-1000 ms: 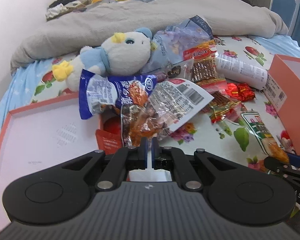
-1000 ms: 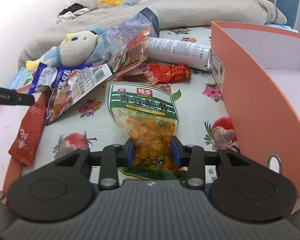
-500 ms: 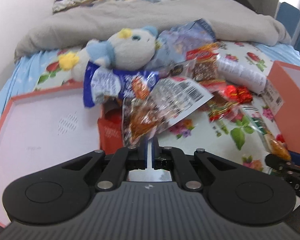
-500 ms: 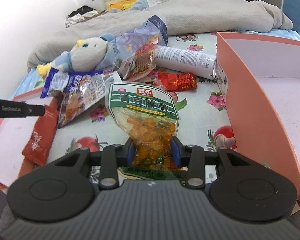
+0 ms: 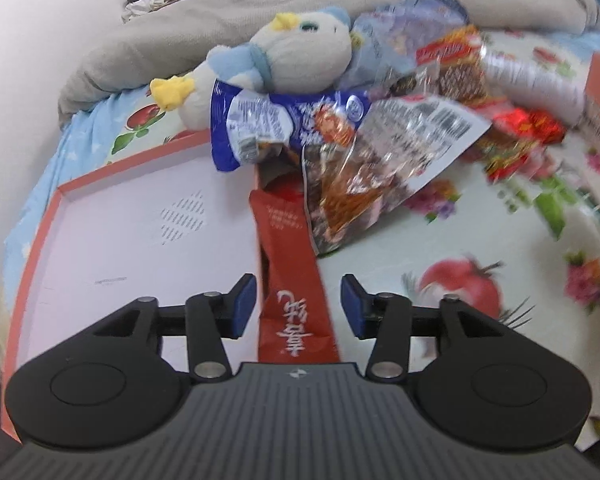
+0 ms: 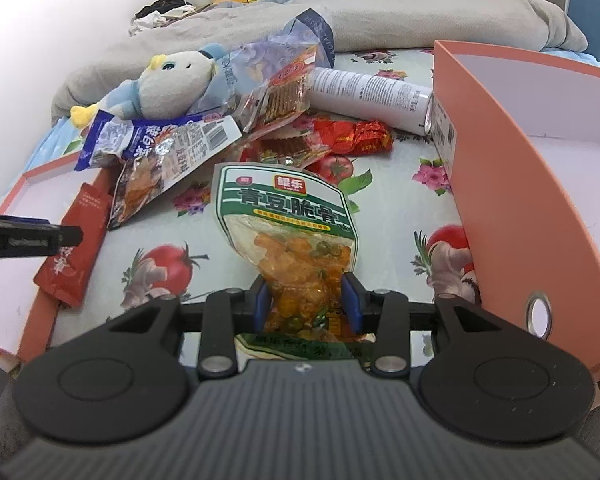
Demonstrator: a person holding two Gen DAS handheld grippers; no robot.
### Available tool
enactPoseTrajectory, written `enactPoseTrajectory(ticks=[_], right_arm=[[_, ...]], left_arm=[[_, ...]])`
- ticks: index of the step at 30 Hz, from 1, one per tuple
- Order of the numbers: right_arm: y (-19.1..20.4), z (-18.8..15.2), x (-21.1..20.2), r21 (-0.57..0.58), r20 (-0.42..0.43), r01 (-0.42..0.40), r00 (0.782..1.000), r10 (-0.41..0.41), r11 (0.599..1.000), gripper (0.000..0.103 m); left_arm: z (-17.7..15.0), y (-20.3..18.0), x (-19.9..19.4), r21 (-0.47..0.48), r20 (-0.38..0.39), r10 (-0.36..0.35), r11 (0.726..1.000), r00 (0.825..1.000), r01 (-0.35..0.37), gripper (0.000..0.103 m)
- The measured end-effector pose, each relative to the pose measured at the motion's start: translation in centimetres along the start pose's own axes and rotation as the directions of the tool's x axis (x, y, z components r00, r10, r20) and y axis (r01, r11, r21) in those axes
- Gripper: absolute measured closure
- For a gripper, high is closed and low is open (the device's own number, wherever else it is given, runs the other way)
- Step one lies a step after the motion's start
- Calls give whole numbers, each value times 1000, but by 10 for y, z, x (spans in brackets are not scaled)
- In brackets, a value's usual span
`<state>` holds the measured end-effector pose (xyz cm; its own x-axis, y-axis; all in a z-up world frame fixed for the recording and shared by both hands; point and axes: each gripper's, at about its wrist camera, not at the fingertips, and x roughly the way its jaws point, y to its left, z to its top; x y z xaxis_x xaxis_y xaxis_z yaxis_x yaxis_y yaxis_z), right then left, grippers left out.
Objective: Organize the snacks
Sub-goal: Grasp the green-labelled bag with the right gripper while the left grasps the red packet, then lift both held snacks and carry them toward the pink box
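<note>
Right wrist view: right tool (image 6: pixel 305 306) pinching the green snack bag (image 6: pixel 288 232), lying on the flowery bed sheet (image 6: pixel 388 216) just beside the orange box (image 6: pixel 512 200). Reading big Chinese letters on the green label, smaller print too tiny. Bottom of the bag hiding under the tool.

Left wrist view: left tool (image 5: pixel 298 306) spread wide, red packet (image 5: pixel 296 280) lying loose between the blue pads (image 5: pixel 244 304), over the edge of the flat orange lid (image 5: pixel 32 240). White writing showing upside down, lower end cut off. Far snacks looking blurry beside the plush toy (image 5: pixel 296 52).
</note>
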<state>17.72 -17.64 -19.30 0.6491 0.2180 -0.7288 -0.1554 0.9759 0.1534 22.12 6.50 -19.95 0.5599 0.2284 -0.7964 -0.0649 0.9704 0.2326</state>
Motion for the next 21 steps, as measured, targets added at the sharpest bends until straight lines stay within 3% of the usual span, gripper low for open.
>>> enactPoseTrajectory(ticks=[2, 7, 13, 17, 21], right_arm=[[-2, -2, 1, 6, -5, 2, 1000, -2, 1000, 63], [-6, -3, 2, 12, -12, 5, 1000, -5, 1000, 63], [-7, -5, 4, 2, -24, 2, 1000, -2, 1000, 63], [-7, -6, 6, 0, -33, 3, 999, -3, 1000, 63], [-5, -6, 6, -7, -36, 3, 999, -3, 1000, 63]], left_arm=[[-2, -4, 7, 30, -7, 38, 999, 999, -38, 37], [-4, -13, 20, 94, -14, 101, 991, 995, -99, 36], [-9, -13, 33, 84, -51, 119, 990, 992, -114, 38], [-11, -11, 33, 75, -54, 123, 990, 991, -119, 61], [-12, -8, 27, 47, -42, 115, 992, 992, -113, 75]])
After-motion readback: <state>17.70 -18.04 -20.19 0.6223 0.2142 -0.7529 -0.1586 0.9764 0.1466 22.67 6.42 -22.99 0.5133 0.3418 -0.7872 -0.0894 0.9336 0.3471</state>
